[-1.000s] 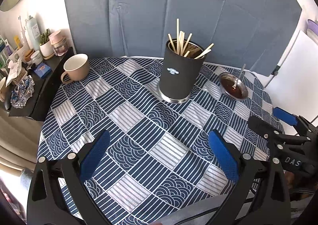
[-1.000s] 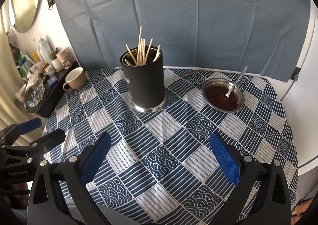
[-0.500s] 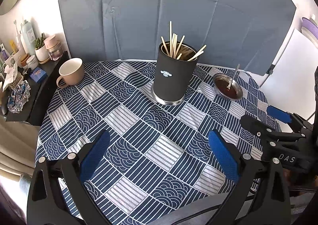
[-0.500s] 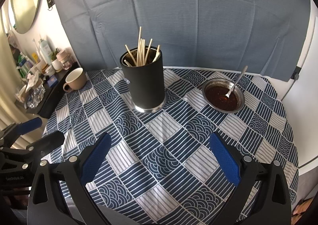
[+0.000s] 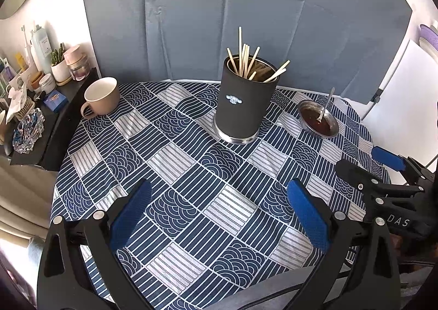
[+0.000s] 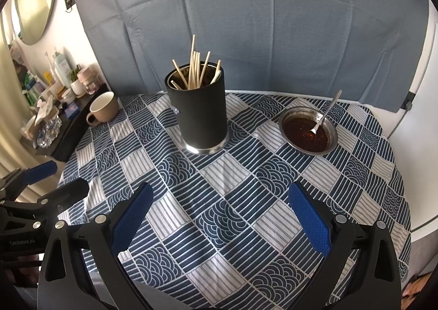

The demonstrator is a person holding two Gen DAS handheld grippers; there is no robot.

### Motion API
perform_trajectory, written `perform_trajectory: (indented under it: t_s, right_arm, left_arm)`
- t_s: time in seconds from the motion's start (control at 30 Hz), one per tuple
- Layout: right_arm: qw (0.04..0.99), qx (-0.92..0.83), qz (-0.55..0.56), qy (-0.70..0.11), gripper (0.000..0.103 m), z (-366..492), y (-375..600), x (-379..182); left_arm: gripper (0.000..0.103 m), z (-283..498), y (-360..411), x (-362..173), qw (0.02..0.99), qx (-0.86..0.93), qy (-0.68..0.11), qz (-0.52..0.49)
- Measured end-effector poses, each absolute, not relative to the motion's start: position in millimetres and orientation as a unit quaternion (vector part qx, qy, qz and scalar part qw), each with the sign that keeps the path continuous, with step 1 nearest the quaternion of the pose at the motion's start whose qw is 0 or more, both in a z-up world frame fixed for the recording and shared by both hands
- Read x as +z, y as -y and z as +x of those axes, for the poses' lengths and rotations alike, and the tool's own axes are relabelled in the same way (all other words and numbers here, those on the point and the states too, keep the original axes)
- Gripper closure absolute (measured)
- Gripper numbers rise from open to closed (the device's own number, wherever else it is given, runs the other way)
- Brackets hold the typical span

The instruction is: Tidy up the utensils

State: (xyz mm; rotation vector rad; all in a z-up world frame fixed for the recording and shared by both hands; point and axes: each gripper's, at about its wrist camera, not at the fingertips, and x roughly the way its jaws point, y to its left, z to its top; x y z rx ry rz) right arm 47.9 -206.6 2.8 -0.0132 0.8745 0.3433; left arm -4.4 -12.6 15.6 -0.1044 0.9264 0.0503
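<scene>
One black cylindrical holder (image 6: 199, 110) stands upright near the middle of the table, on the blue-and-white patterned tablecloth (image 6: 227, 200). Pale wooden chopsticks (image 6: 195, 69) fan out of its open top — roughly ten of them, though where they bunch together an exact count cannot be made. One small metal bowl (image 6: 308, 130) of dark sauce sits to the right of the holder and apart from it, with one metal spoon (image 6: 325, 114) resting in it, its head in the sauce and its handle leaning over the far rim. One beige mug (image 5: 100, 96) stands upright at the table's left edge, handle toward the camera. Beyond it a dark side shelf (image 5: 52, 129) is crowded with bottles, jars and a small potted plant. A grey-blue cloth backdrop (image 6: 246, 17) hangs behind the table. The left gripper (image 5: 219, 202) hovers over the near part of the cloth with its blue pads spread wide and nothing between them; the right gripper (image 6: 220, 204) is likewise spread wide and empty — each shows at the edge of the other's view. Nothing lies on the cloth between either gripper and the holder.
</scene>
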Motion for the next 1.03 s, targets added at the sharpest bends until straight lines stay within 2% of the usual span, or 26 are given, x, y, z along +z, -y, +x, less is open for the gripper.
perform_trajectory:
  t_s: [1.03]
  right_arm:
    - [0.887,0.173,-0.010,-0.428,0.008,44.7,206.3,1.1]
  left_arm:
    - [0.006,-7.8,13.8,15.3,0.888,0.050,-0.456,-0.035]
